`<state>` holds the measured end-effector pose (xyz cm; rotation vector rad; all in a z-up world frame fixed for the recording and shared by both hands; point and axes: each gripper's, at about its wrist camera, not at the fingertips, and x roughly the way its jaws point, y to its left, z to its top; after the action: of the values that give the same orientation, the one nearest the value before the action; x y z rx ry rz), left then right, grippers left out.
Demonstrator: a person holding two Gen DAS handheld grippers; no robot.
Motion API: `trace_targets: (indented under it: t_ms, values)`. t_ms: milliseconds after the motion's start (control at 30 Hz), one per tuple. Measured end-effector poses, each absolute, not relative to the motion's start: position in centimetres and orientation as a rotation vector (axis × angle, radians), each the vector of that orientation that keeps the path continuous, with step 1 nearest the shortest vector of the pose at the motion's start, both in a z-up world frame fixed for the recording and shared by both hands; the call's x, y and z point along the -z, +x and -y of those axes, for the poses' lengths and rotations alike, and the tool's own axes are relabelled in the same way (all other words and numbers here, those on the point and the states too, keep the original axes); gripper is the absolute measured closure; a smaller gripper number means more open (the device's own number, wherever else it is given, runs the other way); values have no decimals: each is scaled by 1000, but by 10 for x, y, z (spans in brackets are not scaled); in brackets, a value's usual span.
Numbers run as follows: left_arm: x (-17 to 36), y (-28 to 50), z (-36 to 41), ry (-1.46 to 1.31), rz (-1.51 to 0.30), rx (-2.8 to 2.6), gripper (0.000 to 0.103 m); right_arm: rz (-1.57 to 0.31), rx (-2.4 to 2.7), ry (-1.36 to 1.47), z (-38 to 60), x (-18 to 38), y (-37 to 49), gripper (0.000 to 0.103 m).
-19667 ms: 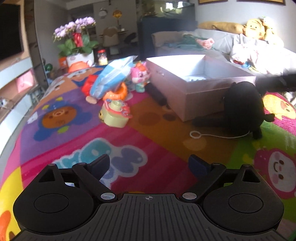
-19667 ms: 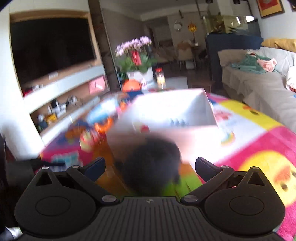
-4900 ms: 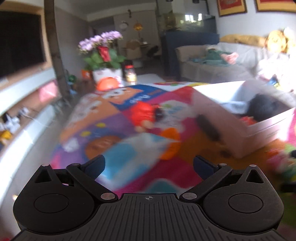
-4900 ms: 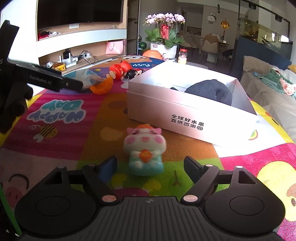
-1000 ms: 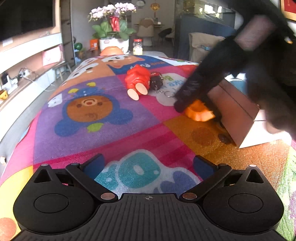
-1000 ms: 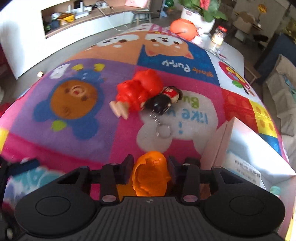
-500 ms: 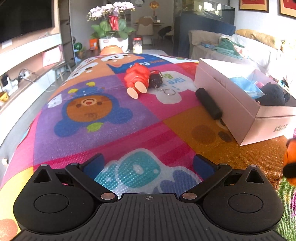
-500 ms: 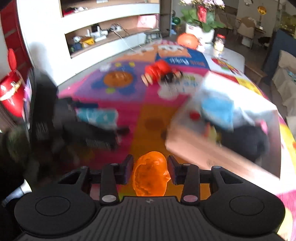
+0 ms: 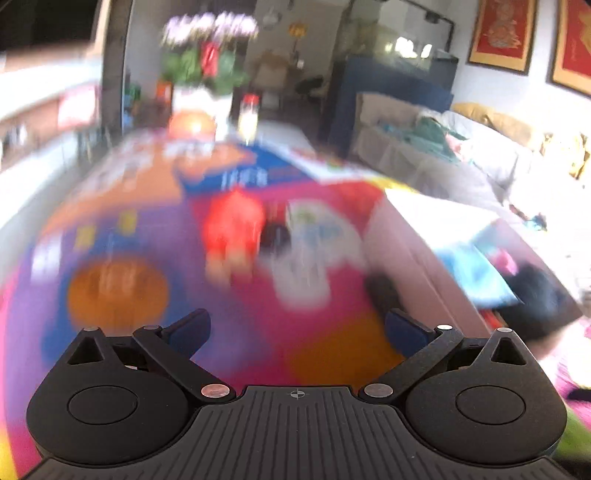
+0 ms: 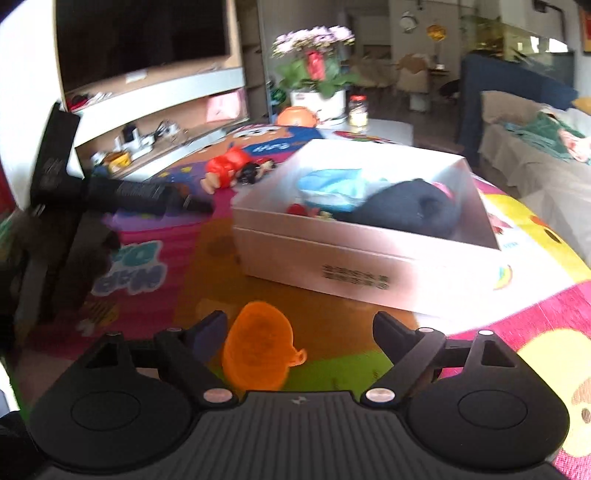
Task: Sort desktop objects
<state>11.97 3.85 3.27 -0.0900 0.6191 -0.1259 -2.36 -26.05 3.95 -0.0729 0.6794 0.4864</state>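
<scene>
Left of the right gripper (image 10: 297, 328), the left gripper's black body (image 10: 110, 192) reaches across the colourful desk (image 10: 147, 251). Ahead of it lie a red doll (image 10: 225, 164) and, further right, the open white box (image 10: 351, 254) holding a dark plush (image 10: 410, 206) and blue pack (image 10: 332, 184). The right fingers have just been opening and stand apart; the orange toy (image 10: 258, 350) sits between them, close to the left finger (image 10: 208, 332). The left gripper (image 9: 295, 328), in its blurred view, is spread wide around nothing.

A potted plant (image 10: 314, 70) with pink flowers stands at the far end of the room; left of it, a dark television (image 10: 144, 37) over pale shelves (image 10: 155, 110); right of it, a grey sofa (image 10: 535, 155), with framed red pictures (image 9: 500, 35) above
</scene>
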Motion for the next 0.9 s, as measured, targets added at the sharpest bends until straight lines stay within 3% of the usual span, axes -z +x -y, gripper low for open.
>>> trace_targets:
  t_ms: [100,167,467,800,900]
  values:
    - [-33,160,-19,61,-554,102,5,-681,-476,-9,272,-31,-24,14]
    - [-29,179,-7,173,-531,95,21,-697,-465,33,278,-23,-23,13]
    - [-6,186,16,431,-485,346,28,-707,-465,110,288,-17,-18,4]
    - [-4,84,0,406,-532,495,19,-698,-472,106,289,-18,-22,3]
    - [-6,52,-1,371,-533,539,7,-689,-462,98,287,-19,-24,3]
